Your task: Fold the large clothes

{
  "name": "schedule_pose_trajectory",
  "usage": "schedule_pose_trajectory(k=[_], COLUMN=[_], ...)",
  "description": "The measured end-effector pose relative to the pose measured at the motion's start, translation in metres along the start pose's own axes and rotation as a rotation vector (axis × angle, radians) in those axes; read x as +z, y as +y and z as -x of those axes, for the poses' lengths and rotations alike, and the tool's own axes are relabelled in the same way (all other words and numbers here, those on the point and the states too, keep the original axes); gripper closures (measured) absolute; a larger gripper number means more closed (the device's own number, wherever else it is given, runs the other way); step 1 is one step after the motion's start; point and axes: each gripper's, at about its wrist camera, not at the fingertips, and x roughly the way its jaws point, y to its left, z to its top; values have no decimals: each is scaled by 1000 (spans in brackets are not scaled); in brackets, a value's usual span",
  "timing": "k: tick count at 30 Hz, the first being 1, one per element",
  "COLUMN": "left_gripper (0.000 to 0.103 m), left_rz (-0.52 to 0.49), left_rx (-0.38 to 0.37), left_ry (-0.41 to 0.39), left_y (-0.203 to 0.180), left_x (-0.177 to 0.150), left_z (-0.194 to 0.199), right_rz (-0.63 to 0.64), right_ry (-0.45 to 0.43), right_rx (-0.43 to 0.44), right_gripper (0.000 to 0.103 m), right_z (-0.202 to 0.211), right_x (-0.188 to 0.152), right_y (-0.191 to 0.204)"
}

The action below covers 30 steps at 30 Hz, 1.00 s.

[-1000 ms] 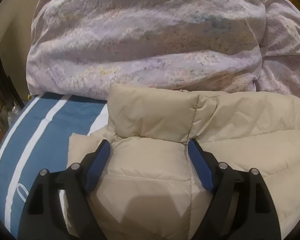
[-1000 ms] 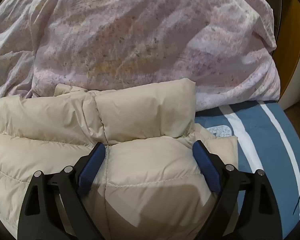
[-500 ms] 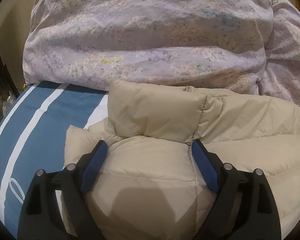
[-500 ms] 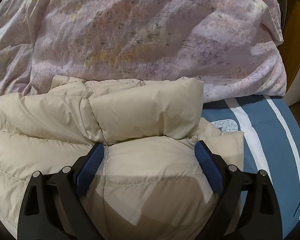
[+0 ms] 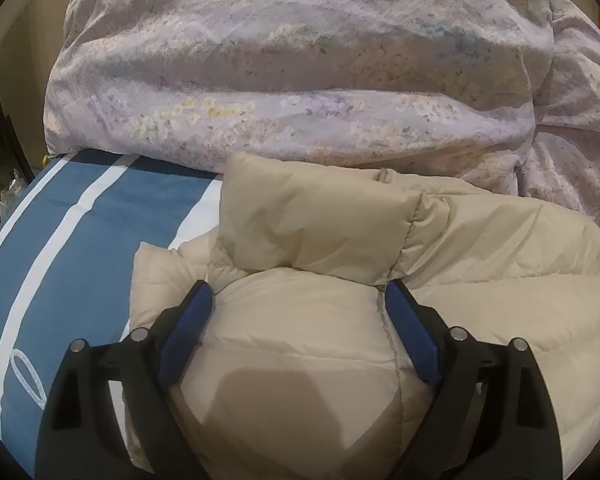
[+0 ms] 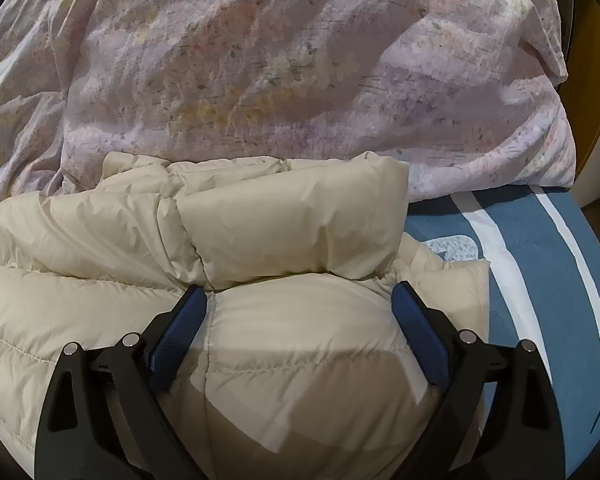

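Observation:
A beige puffer jacket [image 5: 480,248] lies folded on a blue bed cover; it also shows in the right wrist view [image 6: 80,248]. A padded flap [image 5: 312,228] lies folded over the jacket's near bulge, also seen in the right wrist view [image 6: 292,232]. My left gripper [image 5: 298,300] is open, its blue pads astride the bulge at the jacket's left end. My right gripper [image 6: 300,300] is open, its pads astride the bulge at the jacket's right end. I cannot tell whether the pads press the fabric.
A rumpled lilac floral duvet [image 5: 300,72] is heaped right behind the jacket, also in the right wrist view [image 6: 300,60]. The blue cover with white stripes [image 5: 80,240] shows left of the jacket and right of it [image 6: 540,260]. An orange-brown panel [image 6: 592,80] stands at far right.
Both views have shifted slightly: the jacket's flap sits a little higher and farther from the pads than a second ago. Both grippers stay open at the same width.

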Motion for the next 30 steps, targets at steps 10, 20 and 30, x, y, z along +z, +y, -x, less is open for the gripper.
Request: schedule_pose_trajectory(k=[10,20,30], left_gripper=[11,13,14], left_rz=[9,7,256], left_rx=[3,-3,-115], left_ry=[19,-8,123], left_y=[5,17,90], left_x=[4,-24,-94], left_z=[-7,73,97], right_rz=[6,-123,-513], right_ry=[31,-6,124], right_rx=[-44,29,221], right_gripper=[2,1,1], right_z=[-17,71,93], right_x=[6,-24,-112], right_y=[3,-17,-94])
